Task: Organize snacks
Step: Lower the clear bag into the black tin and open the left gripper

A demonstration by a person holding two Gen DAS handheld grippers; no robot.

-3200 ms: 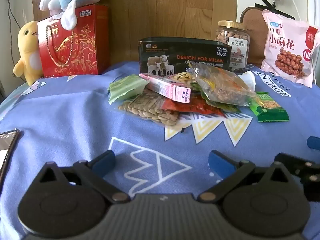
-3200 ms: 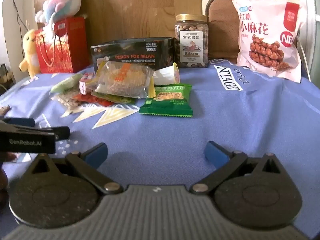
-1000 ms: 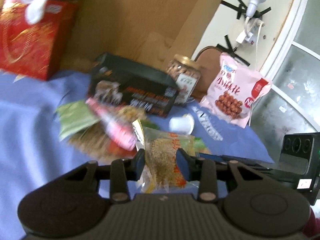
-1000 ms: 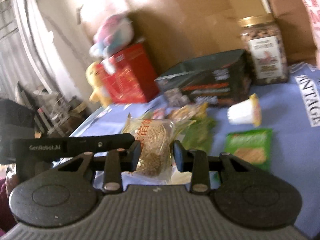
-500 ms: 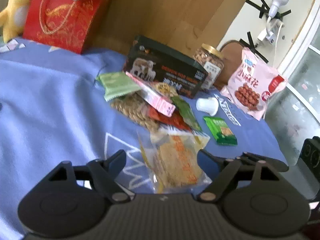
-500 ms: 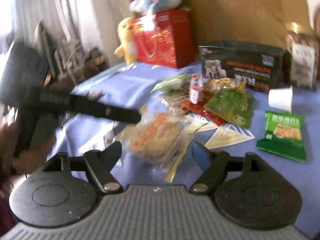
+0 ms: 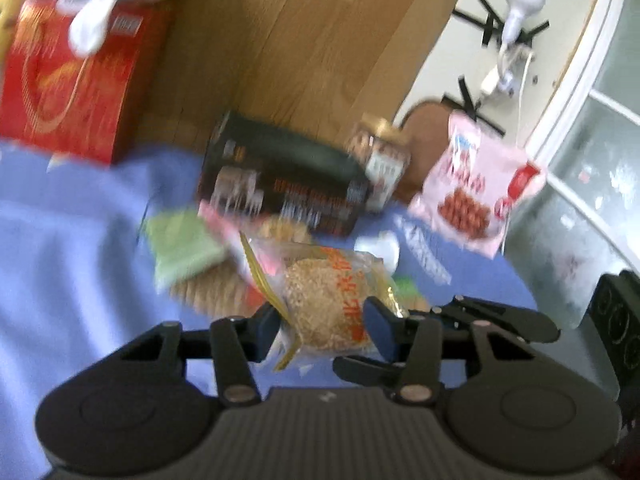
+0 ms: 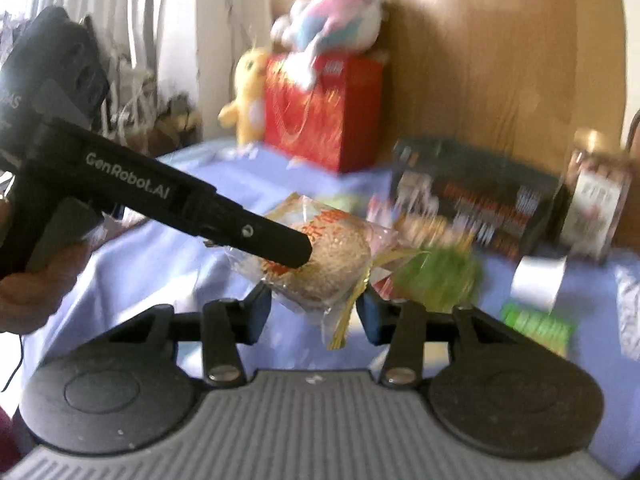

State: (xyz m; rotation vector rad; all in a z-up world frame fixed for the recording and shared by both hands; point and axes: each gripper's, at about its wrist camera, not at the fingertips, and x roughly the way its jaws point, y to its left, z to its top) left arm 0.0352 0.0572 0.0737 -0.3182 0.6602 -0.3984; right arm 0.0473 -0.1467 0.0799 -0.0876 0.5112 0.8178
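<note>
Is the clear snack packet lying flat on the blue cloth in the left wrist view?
No, the clear snack packet is lifted off the blue cloth, between the closing left gripper fingers.

Half a second ago the clear rice-cake bag [image 7: 328, 304] lay on the blue cloth between wide claws; now both claws are closing around it, lifted.
</note>
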